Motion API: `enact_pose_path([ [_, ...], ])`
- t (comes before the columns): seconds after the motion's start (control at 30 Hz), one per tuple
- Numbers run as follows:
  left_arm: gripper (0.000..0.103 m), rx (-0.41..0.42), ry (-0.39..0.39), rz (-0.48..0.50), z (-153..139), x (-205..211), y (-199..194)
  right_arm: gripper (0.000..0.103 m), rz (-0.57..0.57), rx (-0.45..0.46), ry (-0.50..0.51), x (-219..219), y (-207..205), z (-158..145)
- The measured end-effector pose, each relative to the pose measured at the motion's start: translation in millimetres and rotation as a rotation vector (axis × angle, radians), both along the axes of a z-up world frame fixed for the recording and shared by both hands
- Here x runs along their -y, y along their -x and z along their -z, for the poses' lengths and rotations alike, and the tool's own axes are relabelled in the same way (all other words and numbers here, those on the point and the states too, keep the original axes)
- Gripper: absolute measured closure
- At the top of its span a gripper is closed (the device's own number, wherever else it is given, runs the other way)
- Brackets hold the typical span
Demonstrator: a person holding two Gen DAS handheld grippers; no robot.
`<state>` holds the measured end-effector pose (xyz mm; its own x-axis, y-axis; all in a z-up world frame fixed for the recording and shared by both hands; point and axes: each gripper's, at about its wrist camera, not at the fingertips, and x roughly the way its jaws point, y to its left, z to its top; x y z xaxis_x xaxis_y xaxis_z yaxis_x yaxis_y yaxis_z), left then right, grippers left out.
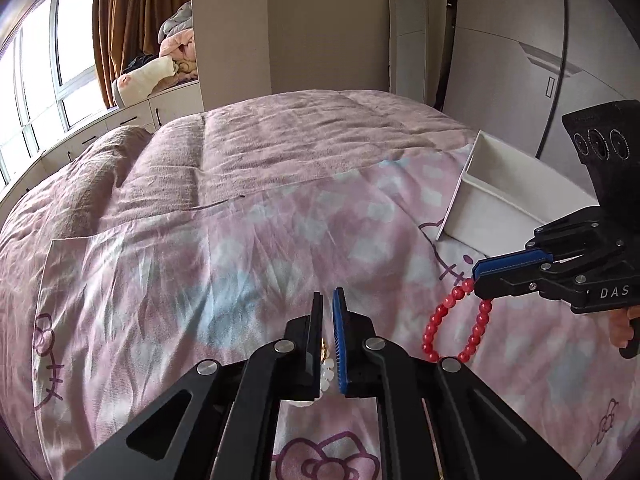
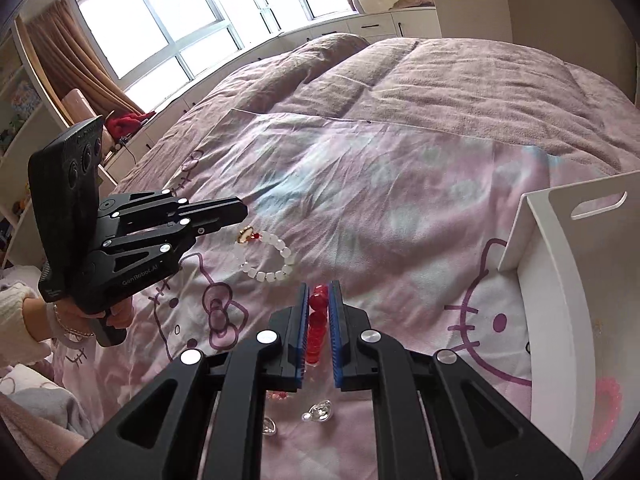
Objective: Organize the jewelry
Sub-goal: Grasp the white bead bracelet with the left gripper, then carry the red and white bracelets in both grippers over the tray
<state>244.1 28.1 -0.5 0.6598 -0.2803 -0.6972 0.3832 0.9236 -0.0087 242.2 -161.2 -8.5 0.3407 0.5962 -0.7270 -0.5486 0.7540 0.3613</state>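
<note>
We note the red bead bracelet [image 1: 454, 324] pinched in the right gripper [image 2: 319, 300], hanging clear of the Hello Kitty bedsheet [image 1: 224, 264]. The white bead bracelet [image 2: 269, 258] dangles from the left gripper [image 1: 327, 304], jaws nearly together on its beads and gold charm. Both pieces are lifted — neither is yet in the white tray [image 2: 552, 264] on the right, whose visible floor appears bare. At least two small clear pieces [image 2: 318, 410] lie on the sheet. We judge the task early: all deposits remain.
</note>
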Motion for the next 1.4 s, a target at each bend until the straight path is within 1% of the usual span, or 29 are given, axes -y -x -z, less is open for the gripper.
enact_pose_path([
  [0.1,0.092,0.05,0.018,0.014,-27,10,-3,0.093,0.018,-0.001,-0.053,10,1,-19],
  [0.2,0.092,0.081,0.02,0.024,-43,19,-8,0.093,0.034,0.023,-0.075,20,3,-37],
  [0.23,0.089,0.079,0.02,0.02,-44,21,-10,0.093,0.037,0.041,-0.071,23,4,-43],
  [0.27,0.084,0.066,0.023,0.011,-43,21,-12,0.093,0.039,0.06,-0.064,26,6,-47],
  [0.3,0.068,0.049,0.026,0.0,-38,20,-13,0.093,0.041,0.076,-0.059,29,8,-51],
  [0.33,0.058,0.031,0.024,-0.007,-31,20,-13,0.093,0.04,0.087,-0.056,32,10,-54],
  [0.4,0.057,-0.005,-0.023,-0.022,-10,18,-13,0.093,0.042,0.088,-0.056,38,13,-56],
  [0.5,0.054,-0.054,-0.139,-0.053,27,10,-15,0.093,0.045,0.075,-0.064,45,15,-57],
  [0.53,0.054,-0.078,-0.162,-0.07,38,4,-18,0.093,0.045,0.075,-0.064,46,16,-57],
  [0.63,0.054,-0.151,-0.153,-0.117,60,-18,-24,0.093,0.039,0.076,-0.061,46,17,-56],
  [0.77,0.054,-0.2,-0.145,-0.123,75,-31,-26,0.093,0.039,0.075,-0.063,46,16,-54],
  [0.87,0.064,-0.224,-0.143,-0.102,83,-29,-27,0.093,0.044,0.066,-0.07,45,14,-52],
  [0.93,0.078,-0.229,-0.152,-0.09,88,-24,-25,0.093,0.043,0.06,-0.068,43,13,-51],
  [0.97,0.08,-0.229,-0.155,-0.083,89,-22,-24,0.093,0.042,0.06,-0.066,42,14,-50],
  [1.0,0.085,-0.227,-0.162,-0.076,91,-20,-23,0.093,0.039,0.059,-0.064,41,14,-50],
  [1.03,0.088,-0.228,-0.167,-0.068,91,-18,-23,0.093,0.037,0.058,-0.062,40,14,-49],
  [1.1,0.088,-0.243,-0.149,-0.054,90,-16,-22,0.093,0.035,0.057,-0.061,39,14,-49],
  [1.2,0.088,-0.247,-0.09,-0.041,78,-15,-21,0.093,0.035,0.062,-0.064,39,14,-50],
  [1.4,0.088,-0.204,0.022,-0.029,33,-5,-27,0.093,0.033,0.081,-0.068,43,15,-58],
])
